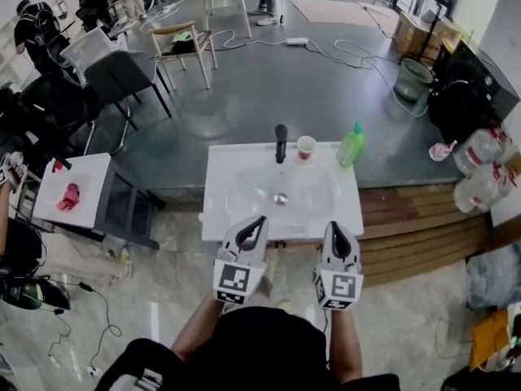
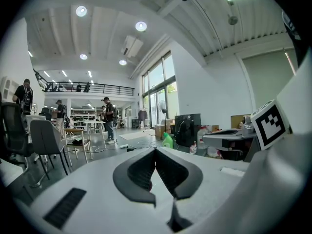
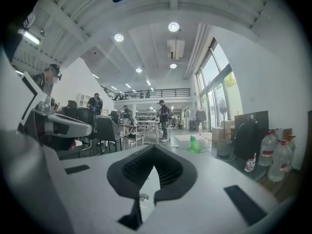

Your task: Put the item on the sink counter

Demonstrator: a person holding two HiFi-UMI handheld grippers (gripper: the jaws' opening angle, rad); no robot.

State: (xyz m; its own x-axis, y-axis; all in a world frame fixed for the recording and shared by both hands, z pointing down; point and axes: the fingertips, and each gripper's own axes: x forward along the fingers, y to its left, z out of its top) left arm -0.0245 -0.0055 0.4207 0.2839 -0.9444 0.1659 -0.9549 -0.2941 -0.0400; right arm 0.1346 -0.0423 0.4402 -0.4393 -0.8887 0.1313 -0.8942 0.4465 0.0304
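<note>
Tongs in both hands hover side by side over the near edge of the white table [image 1: 213, 218] that carries the sink basin, both pointing toward its far side. The left tongs [image 1: 259, 221] have their dark tips pressed together with nothing between them, as the left gripper view confirms [image 2: 156, 150]. The right tongs [image 1: 334, 226] are likewise closed and empty, tips meeting in the right gripper view [image 3: 154, 146].

On the far rim of the table a black faucet [image 1: 281, 142] stands at the middle. Just to its right is a small pale cup [image 1: 306, 147] with a red band, upright. Further right, near the far right corner, stands a green bottle [image 1: 351, 146], also upright and apart from the cup. Which of the two is the item I cannot tell; both already rest on the table. The basin shows only its drain [image 1: 281, 198].

Well to the left a smaller white stand [image 1: 89, 169] carries a red object [image 1: 68, 196]. To the right, clear water jugs [image 1: 476, 149] sit on the wooden floor.
</note>
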